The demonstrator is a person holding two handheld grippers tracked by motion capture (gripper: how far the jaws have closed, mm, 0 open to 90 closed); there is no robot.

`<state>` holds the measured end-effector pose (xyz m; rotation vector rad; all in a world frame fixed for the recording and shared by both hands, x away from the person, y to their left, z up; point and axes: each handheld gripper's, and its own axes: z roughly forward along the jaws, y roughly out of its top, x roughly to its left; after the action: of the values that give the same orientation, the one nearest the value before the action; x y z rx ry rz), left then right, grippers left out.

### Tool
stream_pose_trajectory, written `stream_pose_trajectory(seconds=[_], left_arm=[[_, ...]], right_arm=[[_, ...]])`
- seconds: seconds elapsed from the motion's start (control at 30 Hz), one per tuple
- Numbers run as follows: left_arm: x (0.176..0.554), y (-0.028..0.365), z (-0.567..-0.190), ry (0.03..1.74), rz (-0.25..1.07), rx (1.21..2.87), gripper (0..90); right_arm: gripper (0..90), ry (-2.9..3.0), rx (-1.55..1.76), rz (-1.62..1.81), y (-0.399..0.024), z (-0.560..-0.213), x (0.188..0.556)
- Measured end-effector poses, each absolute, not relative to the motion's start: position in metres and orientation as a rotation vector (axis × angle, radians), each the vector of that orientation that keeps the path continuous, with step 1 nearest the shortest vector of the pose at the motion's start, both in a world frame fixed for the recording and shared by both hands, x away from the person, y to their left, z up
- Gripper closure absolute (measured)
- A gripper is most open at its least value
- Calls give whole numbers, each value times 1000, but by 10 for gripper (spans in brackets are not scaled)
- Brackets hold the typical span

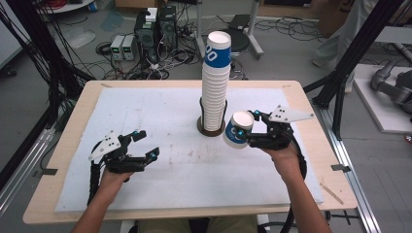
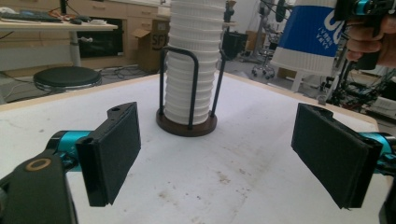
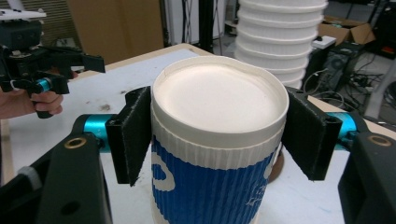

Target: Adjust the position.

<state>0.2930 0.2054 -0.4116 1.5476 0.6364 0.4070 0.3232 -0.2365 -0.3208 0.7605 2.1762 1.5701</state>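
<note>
In the high view, at the left, the left gripper [image 1: 148,144] hangs low over the white mat [image 1: 145,111], at about eight o'clock from the mat's middle, held in the person's left hand [image 1: 114,177]. Its jaws stand wide apart with nothing between them; in the left gripper view the two black pads [image 2: 114,151] frame bare mat. From that claw the stack of cups [image 1: 215,82] stands toward two o'clock, well apart, upright in a black wire holder [image 1: 212,127] on a round dark base. The top cup of the stack bears a blue band.

Further right, the right gripper [image 1: 252,127] is held above the mat at about three o'clock from the holder, in the person's right hand [image 1: 284,155]. It is clamped on a paper cup [image 1: 237,130], white with a blue sleeve. The cup lies tilted on its side, its closed bottom turned up and back toward the person, just beside the holder's base but apart from it. In the right gripper view the cup [image 3: 217,158] sits squarely between the jaws, a pad pressing on either side at nine and three o'clock just below the bottom rim, with the stack [image 3: 280,37] rising behind at one o'clock.
</note>
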Motion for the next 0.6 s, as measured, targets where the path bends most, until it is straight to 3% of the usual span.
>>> stream_pose_trajectory(seconds=[0.6], left_arm=[[291,170,-404,495,320,1584,157]], right_arm=[[307,2262,662,1653,-199,-328,324]])
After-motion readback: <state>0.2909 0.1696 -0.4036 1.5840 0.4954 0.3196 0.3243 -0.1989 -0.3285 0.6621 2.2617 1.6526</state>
